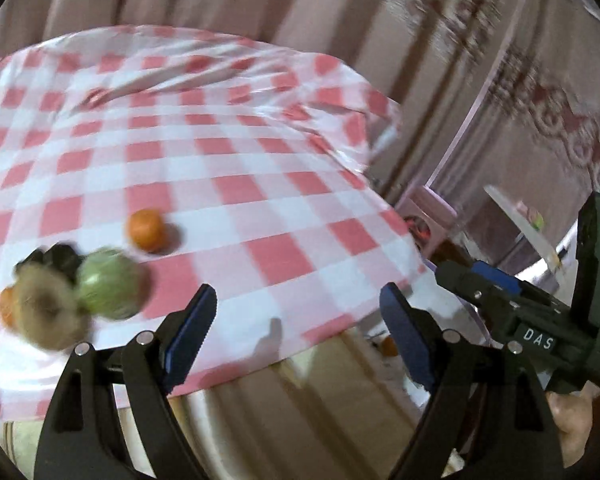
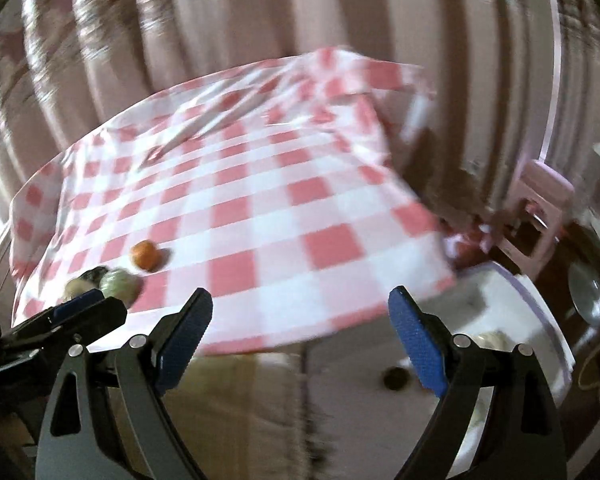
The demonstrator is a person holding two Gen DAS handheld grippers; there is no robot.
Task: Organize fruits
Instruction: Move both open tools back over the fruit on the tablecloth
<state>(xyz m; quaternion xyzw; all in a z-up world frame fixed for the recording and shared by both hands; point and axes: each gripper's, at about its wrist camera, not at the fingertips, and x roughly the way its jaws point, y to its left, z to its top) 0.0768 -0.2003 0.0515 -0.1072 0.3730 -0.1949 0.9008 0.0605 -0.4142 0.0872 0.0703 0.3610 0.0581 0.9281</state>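
Both views are motion-blurred. On the red-and-white checked tablecloth [image 1: 260,184] lies an orange [image 1: 146,230] [image 2: 145,255]. Nearer the left edge a green apple [image 1: 108,284] [image 2: 120,286] sits against a fuzzy brown fruit [image 1: 48,312], a second orange [image 1: 6,306] and a dark item [image 1: 56,258]. My left gripper [image 1: 298,300] [image 2: 88,304] is open and empty over the table's near edge, right of the fruit cluster. My right gripper [image 2: 300,300] [image 1: 456,276] is open and empty beside it, off the table's front corner.
Pleated curtains [image 1: 220,0] hang behind the table. A pink stool [image 2: 540,208] [image 1: 432,216] stands to the right of the table. On the floor below are a small orange item [image 1: 389,346] and a dark round object [image 2: 396,378]. A hand [image 1: 572,420] holds the right gripper.
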